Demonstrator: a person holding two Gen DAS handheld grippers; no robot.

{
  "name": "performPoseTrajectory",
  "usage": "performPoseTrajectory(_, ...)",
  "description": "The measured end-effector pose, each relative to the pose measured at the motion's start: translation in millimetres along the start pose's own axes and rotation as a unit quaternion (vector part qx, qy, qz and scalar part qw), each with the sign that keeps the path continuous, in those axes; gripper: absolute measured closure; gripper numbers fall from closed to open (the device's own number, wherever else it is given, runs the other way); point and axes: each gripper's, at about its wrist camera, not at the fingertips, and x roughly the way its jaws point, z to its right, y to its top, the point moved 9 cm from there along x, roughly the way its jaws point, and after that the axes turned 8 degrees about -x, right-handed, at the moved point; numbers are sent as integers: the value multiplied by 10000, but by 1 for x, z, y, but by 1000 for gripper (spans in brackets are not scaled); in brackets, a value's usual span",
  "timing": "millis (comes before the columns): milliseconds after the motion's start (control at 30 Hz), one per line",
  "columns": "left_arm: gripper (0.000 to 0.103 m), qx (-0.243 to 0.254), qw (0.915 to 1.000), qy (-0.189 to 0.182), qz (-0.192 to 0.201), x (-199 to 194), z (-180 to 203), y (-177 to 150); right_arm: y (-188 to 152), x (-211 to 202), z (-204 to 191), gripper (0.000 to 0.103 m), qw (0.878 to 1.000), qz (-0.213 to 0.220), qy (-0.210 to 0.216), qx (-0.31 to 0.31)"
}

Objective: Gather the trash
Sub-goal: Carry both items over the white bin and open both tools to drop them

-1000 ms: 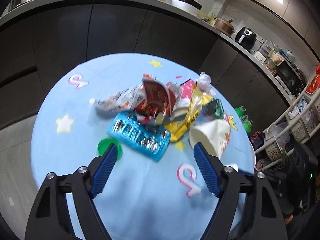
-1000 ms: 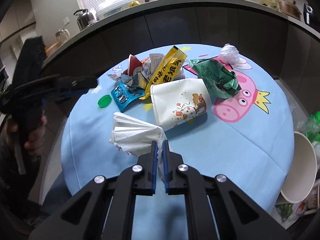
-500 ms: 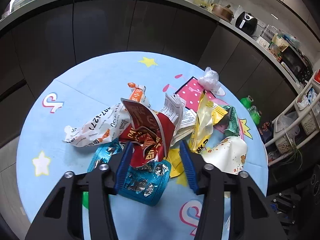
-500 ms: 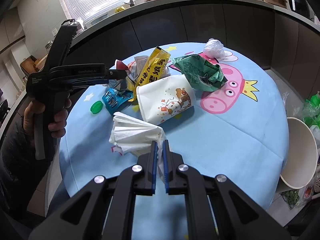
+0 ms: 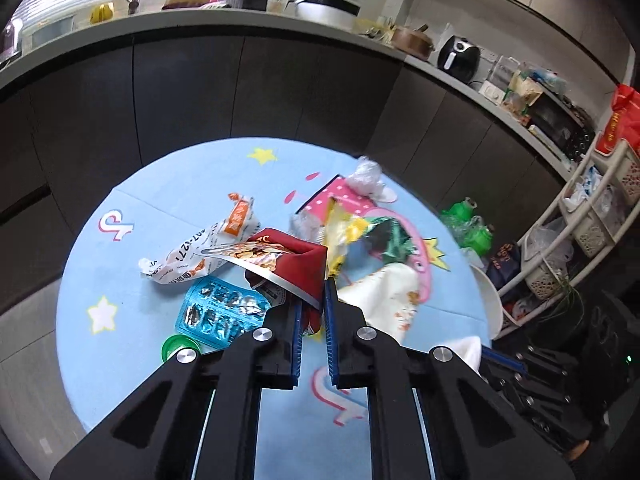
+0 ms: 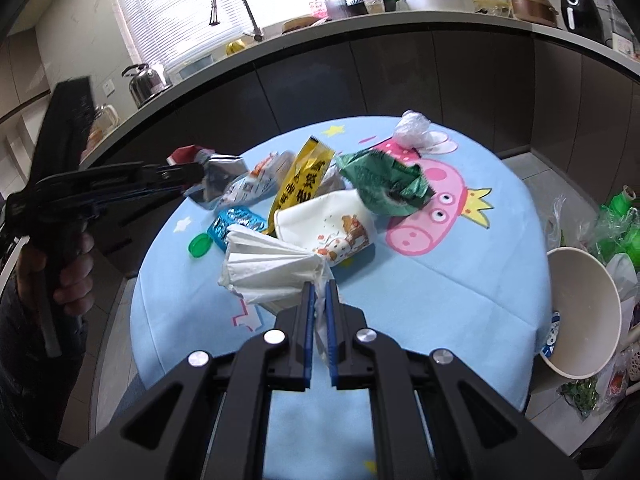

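Note:
Trash lies heaped on a round blue table (image 6: 440,300). My left gripper (image 5: 312,292) has its jaws closing, and the pads pinch a red snack wrapper (image 5: 296,260) held above the pile; the right wrist view shows that gripper (image 6: 196,172) with the wrapper (image 6: 184,156) at its tip. My right gripper (image 6: 318,286) is shut on a white tissue (image 6: 264,268) that fans out over the table's near side. On the table stay a blue blister pack (image 5: 220,312), a green cap (image 5: 180,350), a white printed wrapper (image 5: 200,252), a yellow wrapper (image 6: 304,180), a green wrapper (image 6: 380,184) and a tipped paper cup (image 6: 328,224).
A crumpled clear plastic wad (image 6: 410,128) sits at the table's far side. A white bin (image 6: 580,312) stands beside the table on the right, with green bottles (image 6: 620,216) behind it. Dark cabinets and a counter curve behind. A hand (image 6: 72,264) holds the left gripper's handle.
The left gripper went from wide open above the pile to closed on the red wrapper and lifted it. The right gripper rose a little with the tissue.

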Motion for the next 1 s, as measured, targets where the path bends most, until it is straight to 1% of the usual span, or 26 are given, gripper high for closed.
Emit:
performPoseTrajectory(67, 94, 63, 9999, -87, 76, -12, 11, 0, 3, -10, 7, 96, 9999, 113, -87, 80)
performPoseTrajectory(200, 94, 262, 9985, -422, 207, -33, 45, 1, 7, -30, 26, 96, 9987, 330, -288, 260)
performPoseTrajectory(367, 94, 575, 9948, -826, 179, -40, 92, -2, 6, -53, 54, 96, 9961, 520, -531, 471)
performPoseTrajectory(500, 94, 768, 9910, -1100, 31, -31, 129, -10, -1, -71, 83, 96, 9926, 641, -770, 680)
performPoseTrajectory(667, 94, 1178, 9826, -1427, -184, -15, 180, -23, -14, -87, 118, 96, 9881, 697, -1003, 930)
performPoseTrajectory(867, 94, 1417, 9720, -1797, -529, 17, 236, -36, -31, -103, 159, 96, 9820, 716, -1322, 1140)
performPoseTrajectory(1000, 94, 1575, 9665, -1912, -674, 37, 265, -44, -47, -108, 189, 96, 9780, 696, -1446, 1335)
